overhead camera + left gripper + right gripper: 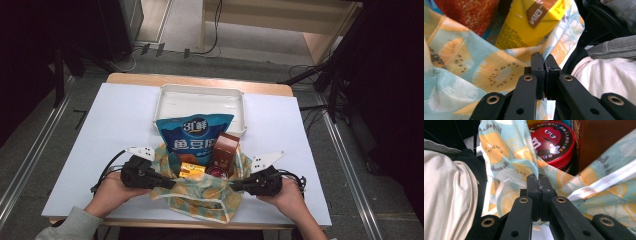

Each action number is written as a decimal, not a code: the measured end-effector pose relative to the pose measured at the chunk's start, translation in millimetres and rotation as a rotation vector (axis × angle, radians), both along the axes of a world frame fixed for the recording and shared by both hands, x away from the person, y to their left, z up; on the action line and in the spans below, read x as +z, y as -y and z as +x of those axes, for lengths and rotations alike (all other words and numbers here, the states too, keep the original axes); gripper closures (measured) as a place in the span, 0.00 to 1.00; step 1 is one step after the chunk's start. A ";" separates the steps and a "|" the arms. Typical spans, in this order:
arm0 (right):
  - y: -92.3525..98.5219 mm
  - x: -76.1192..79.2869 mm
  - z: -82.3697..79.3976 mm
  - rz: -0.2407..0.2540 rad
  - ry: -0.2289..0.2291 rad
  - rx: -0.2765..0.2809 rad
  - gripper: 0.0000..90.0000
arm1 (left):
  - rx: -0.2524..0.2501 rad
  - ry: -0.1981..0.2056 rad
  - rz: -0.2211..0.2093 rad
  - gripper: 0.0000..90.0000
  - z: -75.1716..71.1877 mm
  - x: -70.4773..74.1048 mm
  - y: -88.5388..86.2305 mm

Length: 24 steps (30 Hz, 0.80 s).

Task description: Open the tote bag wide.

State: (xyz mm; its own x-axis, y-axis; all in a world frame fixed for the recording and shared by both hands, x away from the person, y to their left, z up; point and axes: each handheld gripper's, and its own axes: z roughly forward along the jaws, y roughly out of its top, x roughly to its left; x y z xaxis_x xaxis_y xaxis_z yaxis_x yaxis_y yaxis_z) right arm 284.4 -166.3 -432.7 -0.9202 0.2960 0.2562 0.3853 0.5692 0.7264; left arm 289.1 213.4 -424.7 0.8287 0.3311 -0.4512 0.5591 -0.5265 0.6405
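A cloth bag [200, 192] printed with orange fruit slices sits at the table's front middle. It holds a blue snack packet [192, 135], a brown carton [225, 147], a yellow carton [191, 170] and a red round tin [216, 171]. My left gripper [171, 184] is shut on the bag's left rim. My right gripper [233, 186] is shut on its right rim. In the left gripper view the gripper [544, 58] pinches the bag [499, 72] below the yellow carton [531, 22]. In the right gripper view the gripper [539, 178] clamps the bag [506, 147] in front of the tin [551, 142] and the brown carton [604, 142].
A white tray [200, 100] lies just behind the bag, with the blue packet leaning over its front rim. The white table top [115, 130] spreads to both sides. The person's hands and sleeves come in at the table's front edge. Cables and stands lie on the floor around.
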 end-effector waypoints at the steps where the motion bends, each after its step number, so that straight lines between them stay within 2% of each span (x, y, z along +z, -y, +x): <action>1: -0.2 -2.1 0.5 0.003 -0.002 0.002 1.00 | 0.004 0.001 -0.002 0.98 1.1 -2.6 0.1; 2: -0.7 -4.7 1.0 0.004 -0.006 0.006 1.00 | 0.006 -0.007 -0.003 0.98 1.5 -4.3 0.2; 6: -1.3 -9.0 1.2 0.003 -0.012 0.008 1.00 | 0.006 0.012 0.003 0.99 1.4 -9.8 1.1; 11: -2.5 -16.5 3.1 -0.020 -0.008 0.014 1.00 | 0.006 -0.003 0.010 1.00 4.2 -18.5 0.4; 15: -2.3 -21.0 6.3 -0.005 -0.004 0.022 1.00 | -0.003 0.008 -0.010 1.00 7.1 -22.9 -0.3; 19: -2.7 -27.1 10.1 0.014 -0.028 0.026 1.00 | -0.001 0.018 -0.036 1.00 9.1 -29.7 -2.2; 22: -0.9 -31.6 12.7 0.034 -0.047 0.025 1.00 | -0.006 0.040 -0.028 1.00 9.3 -32.1 -2.8; 24: -0.8 -34.7 13.6 0.031 -0.056 0.024 1.00 | -0.003 0.030 -0.021 1.00 9.7 -34.9 -2.7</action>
